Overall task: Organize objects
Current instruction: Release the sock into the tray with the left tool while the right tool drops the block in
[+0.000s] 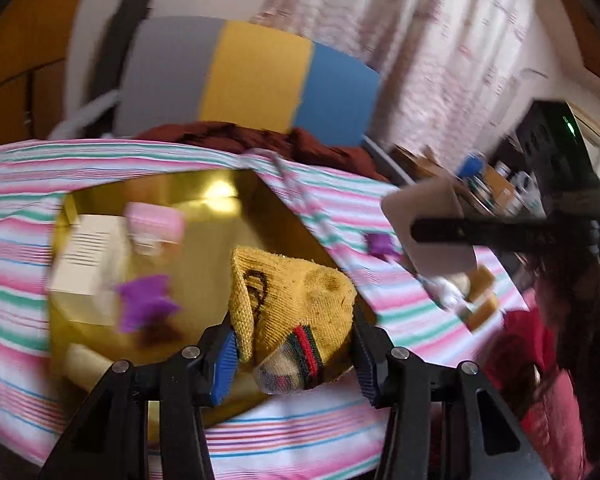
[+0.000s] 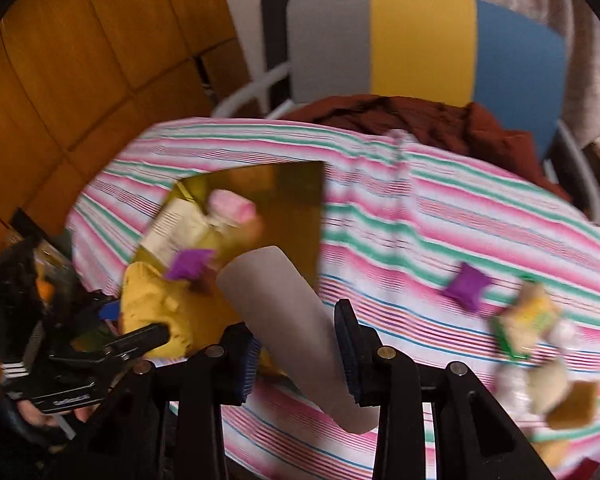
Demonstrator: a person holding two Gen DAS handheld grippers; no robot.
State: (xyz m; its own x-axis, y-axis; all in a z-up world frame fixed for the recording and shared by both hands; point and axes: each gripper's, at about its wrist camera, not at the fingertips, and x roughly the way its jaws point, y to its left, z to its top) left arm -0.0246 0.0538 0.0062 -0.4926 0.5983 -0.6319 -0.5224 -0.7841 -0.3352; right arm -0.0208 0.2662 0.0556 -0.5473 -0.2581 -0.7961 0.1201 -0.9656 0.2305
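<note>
The left claw (image 1: pixel 292 356) is clamped on a yellow sock (image 1: pixel 292 300) and holds it over the near edge of the gold tray (image 1: pixel 260 208), likely to drop it in with the cream box (image 1: pixel 88 256) and purple pouch (image 1: pixel 144 300) gathered there. The right claw (image 2: pixel 296 356) is clamped on a pale grey pouch (image 2: pixel 284 320), lifted above the striped worktop (image 2: pixel 420 220), probably tray-bound too. A second purple pouch (image 2: pixel 466 286) and snack packets (image 2: pixel 528 320) lie loose on the cloth, unsorted.

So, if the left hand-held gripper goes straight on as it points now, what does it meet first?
Probably the floor of the gold tray, just beyond the yellow sock that the left hand-held gripper holds; depth is unclear.
</note>
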